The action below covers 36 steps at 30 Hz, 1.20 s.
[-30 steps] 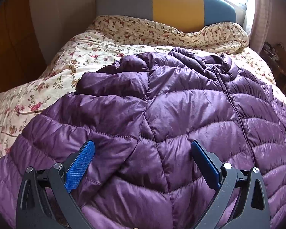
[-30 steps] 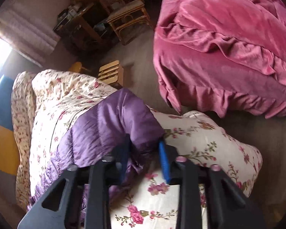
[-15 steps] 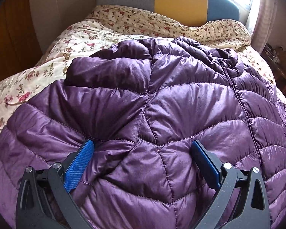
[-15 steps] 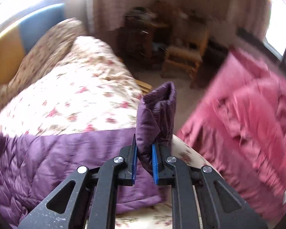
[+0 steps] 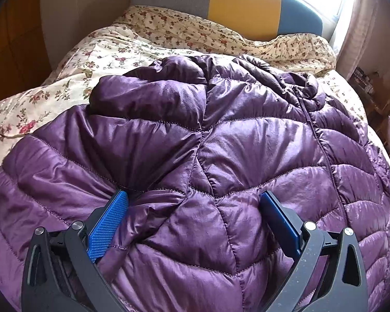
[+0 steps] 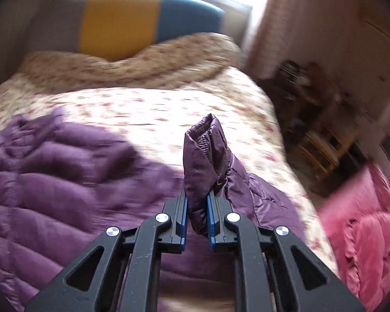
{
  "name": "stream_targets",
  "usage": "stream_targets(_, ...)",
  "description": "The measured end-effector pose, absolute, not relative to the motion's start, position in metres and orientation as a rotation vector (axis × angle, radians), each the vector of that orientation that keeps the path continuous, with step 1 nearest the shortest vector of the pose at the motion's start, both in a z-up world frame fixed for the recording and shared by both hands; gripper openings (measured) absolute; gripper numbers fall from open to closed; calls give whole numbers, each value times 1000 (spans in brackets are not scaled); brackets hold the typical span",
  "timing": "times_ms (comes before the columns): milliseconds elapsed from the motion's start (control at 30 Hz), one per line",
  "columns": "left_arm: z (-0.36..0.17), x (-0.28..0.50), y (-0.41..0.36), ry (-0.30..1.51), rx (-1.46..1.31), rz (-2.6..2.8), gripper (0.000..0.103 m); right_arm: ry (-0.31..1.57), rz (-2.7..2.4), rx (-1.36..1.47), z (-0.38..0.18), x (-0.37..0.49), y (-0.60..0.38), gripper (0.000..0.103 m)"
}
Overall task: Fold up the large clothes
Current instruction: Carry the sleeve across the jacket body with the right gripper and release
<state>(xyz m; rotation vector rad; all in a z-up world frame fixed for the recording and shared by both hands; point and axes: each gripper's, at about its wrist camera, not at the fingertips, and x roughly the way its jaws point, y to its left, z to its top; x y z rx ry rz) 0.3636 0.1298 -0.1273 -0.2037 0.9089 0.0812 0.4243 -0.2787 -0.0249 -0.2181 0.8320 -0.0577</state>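
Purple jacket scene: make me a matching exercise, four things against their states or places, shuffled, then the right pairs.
Things:
1. left gripper
2. right gripper
3. sleeve cuff
4. pink blanket

States:
A. sticks up above blue pads
B. open, pressed on the purple jacket
C. lies right of the floral bed
D. shut on the sleeve

Pairs: 1-B, 2-D, 3-A, 4-C
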Motion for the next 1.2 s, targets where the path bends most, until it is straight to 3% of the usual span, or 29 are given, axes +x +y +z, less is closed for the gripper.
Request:
stream_targets(433, -122, 354, 145, 871, -302, 5, 100, 918, 391, -280, -69, 409, -97, 11)
stream_targets(800, -111, 342, 166, 856, -460, -91, 100, 1035, 656, -280, -104, 377, -49, 13)
stream_targets(900, -106, 341, 166, 860, -503, -121, 100, 1035, 676, -273, -101, 372, -50, 17)
stream_targets(1033, -97, 348, 156, 865, -526, -158, 100, 1021, 698, -286, -92, 364, -60, 46)
stream_targets(1100, -93, 354, 143, 876, -519, -195, 92, 1008, 697, -299, -90, 360, -65, 49)
stream_targets(1200, -92, 363, 121, 909, -482, -224, 89, 1007, 698, -287, -87, 355, -73, 61)
